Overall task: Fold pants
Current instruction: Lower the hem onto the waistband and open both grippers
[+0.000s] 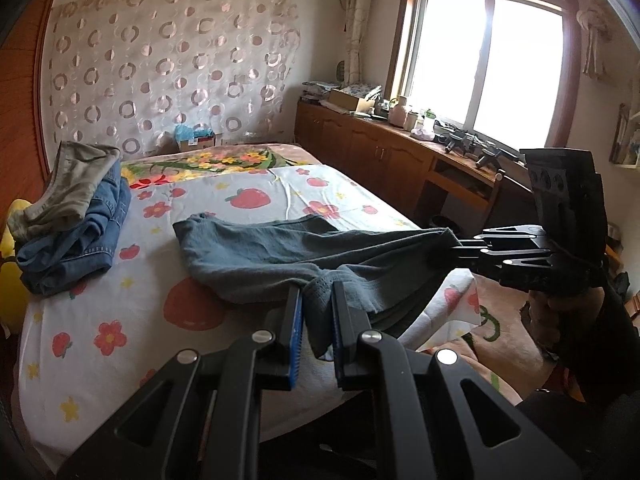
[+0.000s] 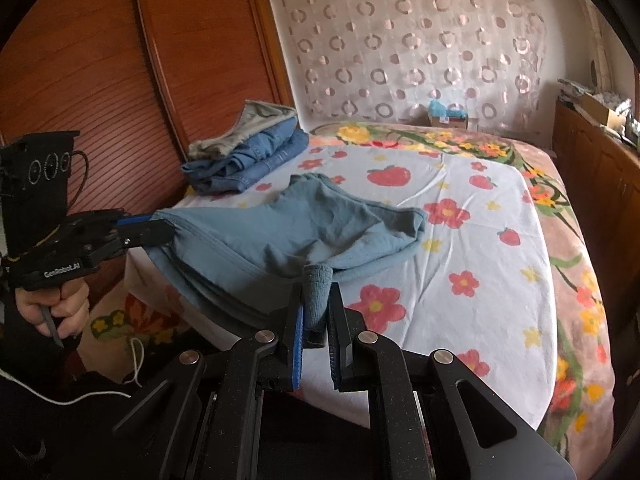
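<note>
We are pinching the blue-grey pants at the near edge of the strawberry-print sheet: the left gripper is clamping one corner, the right gripper the other, likely so the cloth hangs taut for a fold. The far end is resting on that sheet, near the stacked jeans. The bunched cloth is hiding leg from waistband.

White lettering on the left gripper body seems to read "GenRobot.AI"; nothing else legible
</note>
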A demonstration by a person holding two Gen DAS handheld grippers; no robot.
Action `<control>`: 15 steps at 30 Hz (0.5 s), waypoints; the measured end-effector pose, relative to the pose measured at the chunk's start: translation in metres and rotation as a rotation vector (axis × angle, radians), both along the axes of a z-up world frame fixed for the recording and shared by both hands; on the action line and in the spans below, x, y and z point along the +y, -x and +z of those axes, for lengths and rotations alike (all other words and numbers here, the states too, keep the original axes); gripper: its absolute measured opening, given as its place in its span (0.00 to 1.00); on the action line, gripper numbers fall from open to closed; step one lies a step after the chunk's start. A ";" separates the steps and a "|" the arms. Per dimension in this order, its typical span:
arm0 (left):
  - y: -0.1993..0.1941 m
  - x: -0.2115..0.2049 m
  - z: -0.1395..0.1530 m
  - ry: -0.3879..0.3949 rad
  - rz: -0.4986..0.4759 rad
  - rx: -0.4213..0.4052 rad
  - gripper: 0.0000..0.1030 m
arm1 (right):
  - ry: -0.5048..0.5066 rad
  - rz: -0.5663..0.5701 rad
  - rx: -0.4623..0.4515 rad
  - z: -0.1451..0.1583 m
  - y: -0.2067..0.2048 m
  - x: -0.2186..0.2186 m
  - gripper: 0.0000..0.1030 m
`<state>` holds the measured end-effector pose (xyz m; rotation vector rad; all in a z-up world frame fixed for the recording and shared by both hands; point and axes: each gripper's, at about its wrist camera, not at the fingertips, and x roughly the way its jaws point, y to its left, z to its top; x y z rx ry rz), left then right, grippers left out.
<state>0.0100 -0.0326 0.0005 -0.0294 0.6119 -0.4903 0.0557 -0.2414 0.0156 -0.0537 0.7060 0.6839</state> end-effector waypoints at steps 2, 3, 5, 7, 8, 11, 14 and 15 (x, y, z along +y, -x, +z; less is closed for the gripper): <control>0.001 0.001 0.001 0.002 -0.002 -0.001 0.09 | -0.001 0.002 -0.004 0.001 0.003 -0.001 0.07; 0.001 0.001 0.000 0.001 -0.002 0.000 0.09 | 0.002 0.002 -0.004 0.000 0.003 -0.001 0.07; -0.001 0.001 -0.002 0.002 0.000 0.010 0.09 | 0.002 -0.004 0.003 -0.001 0.002 -0.002 0.07; -0.006 0.000 -0.007 0.002 0.007 0.025 0.10 | 0.003 -0.010 0.011 -0.005 -0.002 -0.002 0.07; -0.009 0.000 -0.009 0.003 0.010 0.033 0.10 | 0.005 -0.012 0.013 -0.006 -0.004 -0.001 0.07; -0.018 0.000 -0.014 0.006 0.018 0.046 0.10 | 0.004 -0.017 0.020 -0.010 -0.014 0.002 0.07; -0.030 0.000 -0.013 -0.004 0.025 0.037 0.10 | 0.008 -0.022 0.010 -0.010 -0.026 0.005 0.07; -0.035 0.000 -0.012 -0.005 0.030 0.034 0.10 | 0.008 -0.024 0.004 -0.009 -0.031 0.007 0.07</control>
